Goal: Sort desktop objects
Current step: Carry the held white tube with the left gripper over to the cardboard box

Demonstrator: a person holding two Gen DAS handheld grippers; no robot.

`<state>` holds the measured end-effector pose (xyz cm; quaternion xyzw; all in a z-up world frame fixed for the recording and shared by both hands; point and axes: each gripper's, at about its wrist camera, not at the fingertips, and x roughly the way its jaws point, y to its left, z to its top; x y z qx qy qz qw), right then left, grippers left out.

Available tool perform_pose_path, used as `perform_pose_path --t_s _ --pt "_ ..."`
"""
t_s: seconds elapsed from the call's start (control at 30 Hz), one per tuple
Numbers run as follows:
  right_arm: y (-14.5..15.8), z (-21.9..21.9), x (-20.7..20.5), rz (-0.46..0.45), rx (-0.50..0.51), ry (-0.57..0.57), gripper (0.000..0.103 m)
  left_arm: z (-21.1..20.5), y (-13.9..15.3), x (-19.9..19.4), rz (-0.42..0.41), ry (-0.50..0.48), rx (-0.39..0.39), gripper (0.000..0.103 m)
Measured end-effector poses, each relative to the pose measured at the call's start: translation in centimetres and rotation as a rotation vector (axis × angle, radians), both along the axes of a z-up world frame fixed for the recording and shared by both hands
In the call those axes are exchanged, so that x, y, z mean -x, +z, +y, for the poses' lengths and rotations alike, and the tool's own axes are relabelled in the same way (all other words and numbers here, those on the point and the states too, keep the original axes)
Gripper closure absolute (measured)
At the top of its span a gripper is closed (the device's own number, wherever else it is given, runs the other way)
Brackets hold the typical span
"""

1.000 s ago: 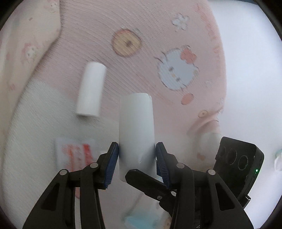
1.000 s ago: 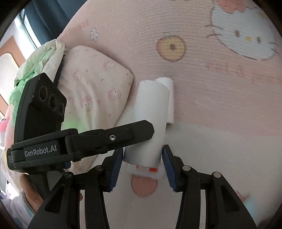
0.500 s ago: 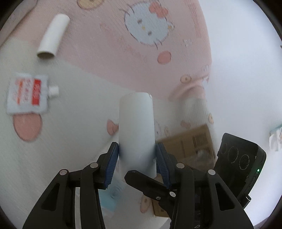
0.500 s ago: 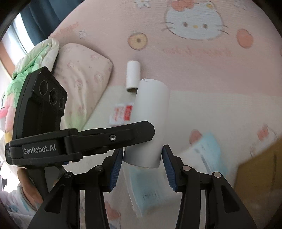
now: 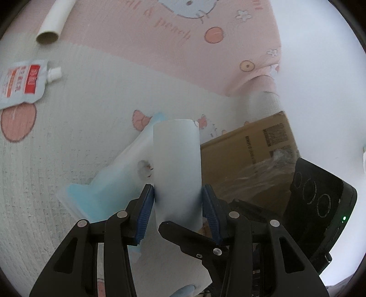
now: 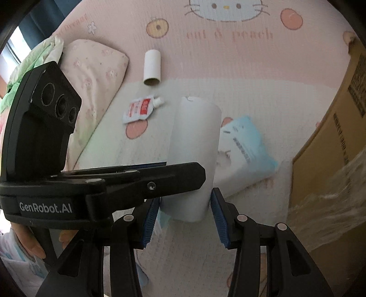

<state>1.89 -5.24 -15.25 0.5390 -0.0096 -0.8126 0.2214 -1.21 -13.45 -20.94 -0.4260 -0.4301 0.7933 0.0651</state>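
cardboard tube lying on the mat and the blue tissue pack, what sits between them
In the right wrist view, a red-and-white spout pouch lies between the cardboard tube and the blue tissue pack, nearer the tube.

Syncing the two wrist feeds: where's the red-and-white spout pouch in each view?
Left wrist: red-and-white spout pouch lies at the far left edge, upper part, flat on the mat, nozzle pointing right.
Right wrist: pouch sits left of centre, above the held white tube, nozzle up-right.
Shared landmark: the empty cardboard roll lies just beyond the pouch in both views.
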Motion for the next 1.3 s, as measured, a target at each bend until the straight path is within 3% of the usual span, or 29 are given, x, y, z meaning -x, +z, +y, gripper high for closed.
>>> perform_pose_path --t_s 0.5,0.8,0.9,1.1,1.3 --pt "-0.1 -0.5 0.0 -0.002 0.028 -0.009 0.06 0.4 0.6 -0.6 -0.039 0.026 0.013 0.055" --pt "-0.6 0.0 0.1 -0.02 0.028 -0.031 0.06 0.9 1.6 -0.7 -0.016 -0.023 0.015 0.055" --pt "-0.5 0.1 0.1 -0.024 0.034 -0.035 0.06 0.3 1.5 -0.7 -0.016 0.001 -0.022 0.054" --pt "-0.5 0.0 -0.2 -0.022 0.024 -0.032 0.06 -2.0 0.2 -0.2 -0.021 0.108 -0.173 0.054" --pt "-0.4 0.1 -0.2 -0.028 0.03 -0.032 0.06 -1.6 -0.1 1.1 -0.025 0.095 -0.086 0.058"
